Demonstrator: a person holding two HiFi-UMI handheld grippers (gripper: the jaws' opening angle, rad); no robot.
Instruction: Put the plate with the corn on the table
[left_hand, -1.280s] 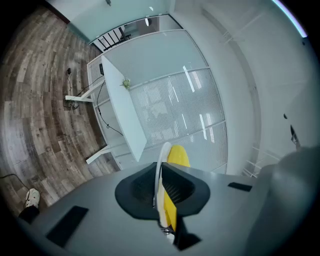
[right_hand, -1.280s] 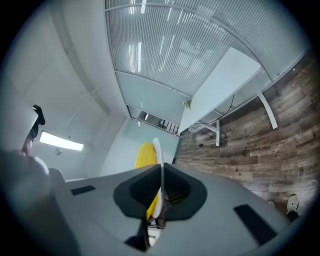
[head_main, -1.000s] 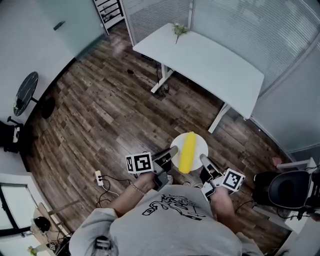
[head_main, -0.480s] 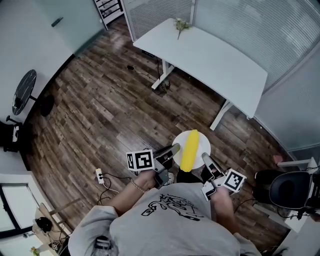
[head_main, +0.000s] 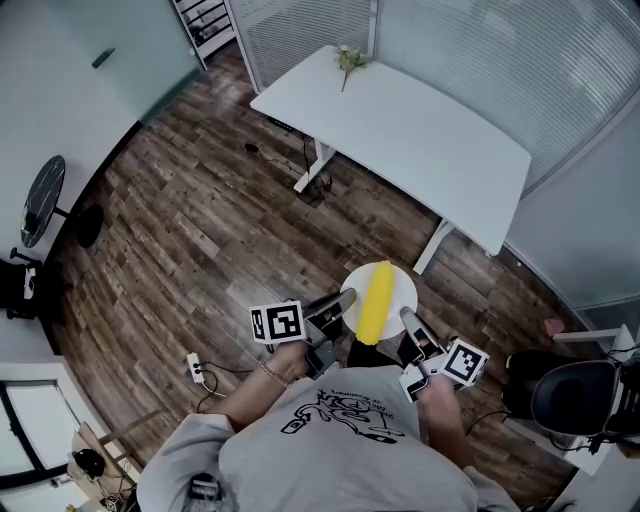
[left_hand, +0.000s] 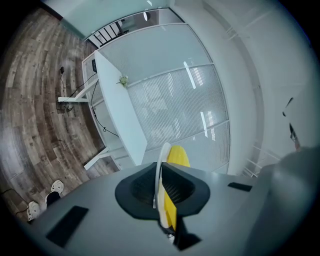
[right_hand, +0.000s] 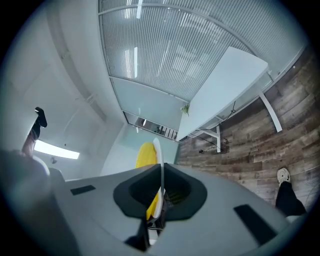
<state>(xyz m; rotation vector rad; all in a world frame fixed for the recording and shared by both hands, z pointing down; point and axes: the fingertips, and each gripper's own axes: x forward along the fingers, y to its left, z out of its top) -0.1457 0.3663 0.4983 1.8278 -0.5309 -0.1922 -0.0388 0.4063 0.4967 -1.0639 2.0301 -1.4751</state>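
A white plate (head_main: 398, 283) with a yellow corn cob (head_main: 375, 301) lying on it is held in the air in front of the person, above the wooden floor. My left gripper (head_main: 343, 301) is shut on the plate's left rim and my right gripper (head_main: 408, 318) is shut on its right rim. In the left gripper view the plate (left_hand: 160, 175) shows edge-on between the jaws with the corn (left_hand: 172, 200) beside it. The right gripper view shows the plate (right_hand: 159, 172) and corn (right_hand: 146, 155) the same way. The white table (head_main: 400, 125) stands ahead.
A small plant sprig (head_main: 347, 60) lies at the table's far left end. A black chair (head_main: 570, 395) is at the right. A power strip with cables (head_main: 196, 365) lies on the floor at the left, and a black fan (head_main: 40, 195) stands by the left wall.
The plate and both grippers keep their hold and place in front of the body. The table has shifted slightly left and down in view as the person and head move.
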